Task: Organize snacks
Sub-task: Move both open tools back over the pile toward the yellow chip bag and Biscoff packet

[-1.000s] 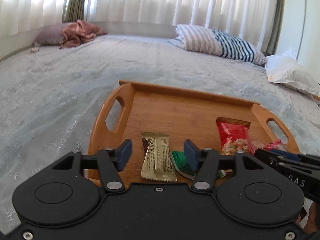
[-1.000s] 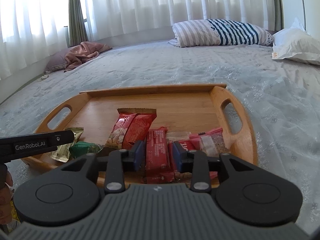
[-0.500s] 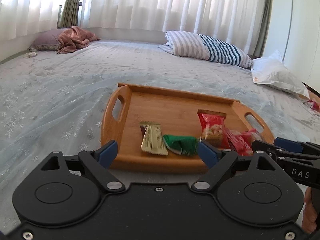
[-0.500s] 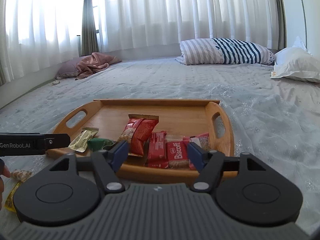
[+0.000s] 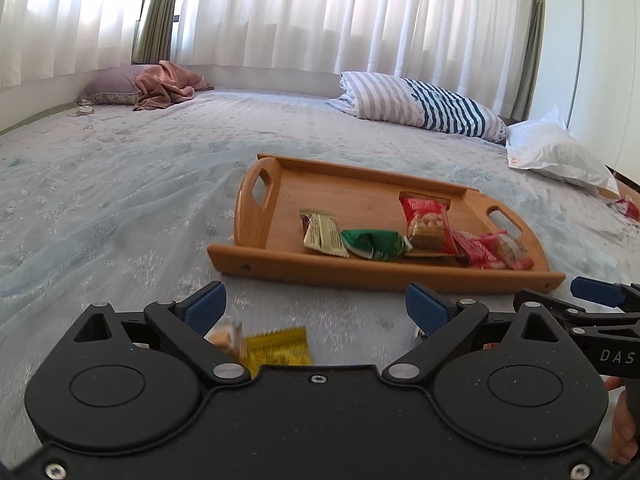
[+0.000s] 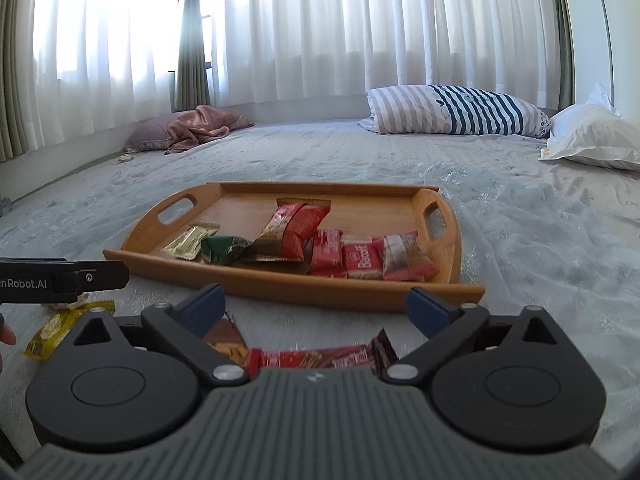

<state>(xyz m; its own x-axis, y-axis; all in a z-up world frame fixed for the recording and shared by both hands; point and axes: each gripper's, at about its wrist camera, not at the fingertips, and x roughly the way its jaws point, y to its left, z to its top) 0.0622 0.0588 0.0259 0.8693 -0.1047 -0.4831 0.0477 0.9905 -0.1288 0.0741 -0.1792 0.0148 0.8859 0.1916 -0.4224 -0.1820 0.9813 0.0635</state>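
snacks (image 6: 304,240) in tray (image 6: 280,284), tray on bed (image 6: 520,240)

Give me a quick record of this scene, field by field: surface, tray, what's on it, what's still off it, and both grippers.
surface: bed with pale bedspread
tray: wooden tray, two handles
on tray: gold packet, green packet, large red bag, Biscoff packs
off tray: yellow packet, red wrapper
left gripper: open, nothing held
right gripper: open, nothing held
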